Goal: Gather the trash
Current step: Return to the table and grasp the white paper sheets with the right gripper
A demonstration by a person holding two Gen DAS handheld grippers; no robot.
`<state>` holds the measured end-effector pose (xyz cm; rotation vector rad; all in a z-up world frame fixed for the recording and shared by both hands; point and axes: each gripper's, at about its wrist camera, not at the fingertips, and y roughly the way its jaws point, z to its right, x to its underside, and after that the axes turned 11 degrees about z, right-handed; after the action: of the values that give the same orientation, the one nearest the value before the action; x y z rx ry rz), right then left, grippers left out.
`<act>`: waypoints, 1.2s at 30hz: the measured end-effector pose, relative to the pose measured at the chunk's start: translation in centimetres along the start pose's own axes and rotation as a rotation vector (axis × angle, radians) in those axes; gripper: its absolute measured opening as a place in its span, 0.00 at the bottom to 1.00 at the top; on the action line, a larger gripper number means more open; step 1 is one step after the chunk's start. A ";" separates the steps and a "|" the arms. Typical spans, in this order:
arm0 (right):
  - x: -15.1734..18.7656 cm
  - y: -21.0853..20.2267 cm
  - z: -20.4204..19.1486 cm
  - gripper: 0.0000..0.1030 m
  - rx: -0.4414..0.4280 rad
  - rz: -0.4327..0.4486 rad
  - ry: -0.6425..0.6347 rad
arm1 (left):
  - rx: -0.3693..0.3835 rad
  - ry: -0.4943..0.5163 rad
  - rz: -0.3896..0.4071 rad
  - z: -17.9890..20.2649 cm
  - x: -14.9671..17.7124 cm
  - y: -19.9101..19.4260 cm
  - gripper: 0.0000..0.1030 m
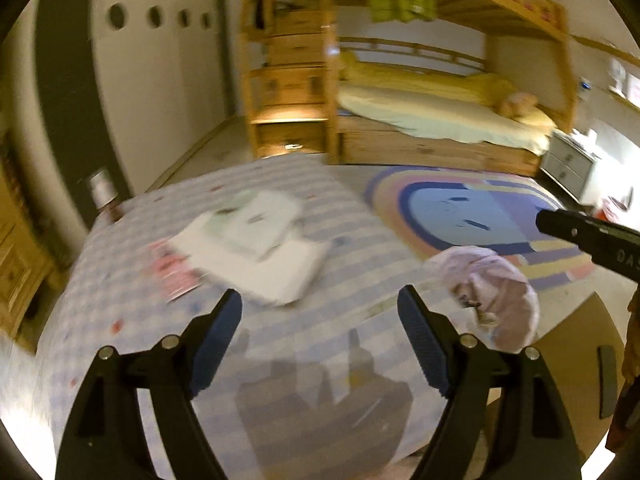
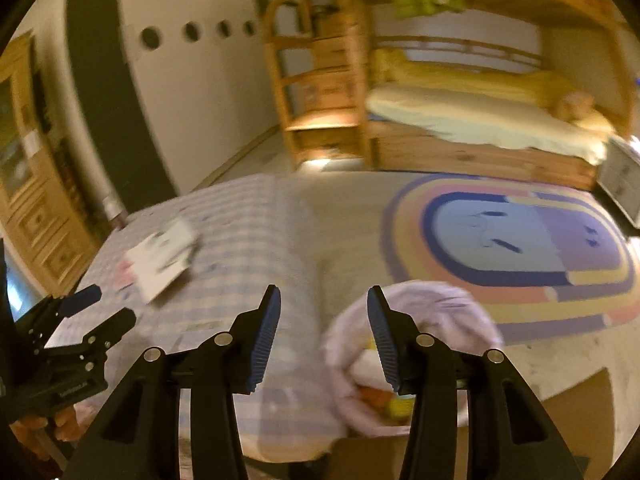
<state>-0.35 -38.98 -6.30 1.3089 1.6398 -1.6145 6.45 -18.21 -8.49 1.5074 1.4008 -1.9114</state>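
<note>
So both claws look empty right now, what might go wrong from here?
1. The pink trash bag hangs at the table's edge with wrappers visible inside; a nudge from the open right gripper might tip it off.
2. Both views are blurred, so the open left gripper may misjudge the white papers on the checked tablecloth.

Setting: a child's bedroom in a home; a wooden bunk bed (image 1: 448,120) with yellow bedding stands against the far wall; a stepped drawer unit (image 1: 288,80) adjoins it; a pastel rainbow rug (image 1: 472,216) covers the floor; a checked tablecloth (image 1: 256,344) covers a table in the foreground.
</note>
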 end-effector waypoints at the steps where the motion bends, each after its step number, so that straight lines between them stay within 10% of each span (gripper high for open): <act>1: 0.1 0.5 -1.4 0.45 -0.023 -0.012 -0.019 | -0.029 -0.005 0.002 -1.1 0.2 -0.3 0.76; 15: -1.2 10.3 -13.9 0.53 -0.196 -0.125 -0.172 | -0.300 -0.167 -0.027 -15.1 2.6 -1.7 0.76; 28: -3.0 20.8 -16.0 0.54 -0.136 -0.231 -0.143 | -0.324 -0.222 -0.068 -19.0 3.2 0.7 0.76; 36: -0.7 19.0 -16.9 0.32 -0.205 -0.300 -0.135 | -0.313 -0.230 -0.068 -19.1 3.6 0.3 0.76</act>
<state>20.98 -26.21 -11.69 0.8654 1.9273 -1.6081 15.69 -1.32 -10.93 1.0737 1.5719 -1.7387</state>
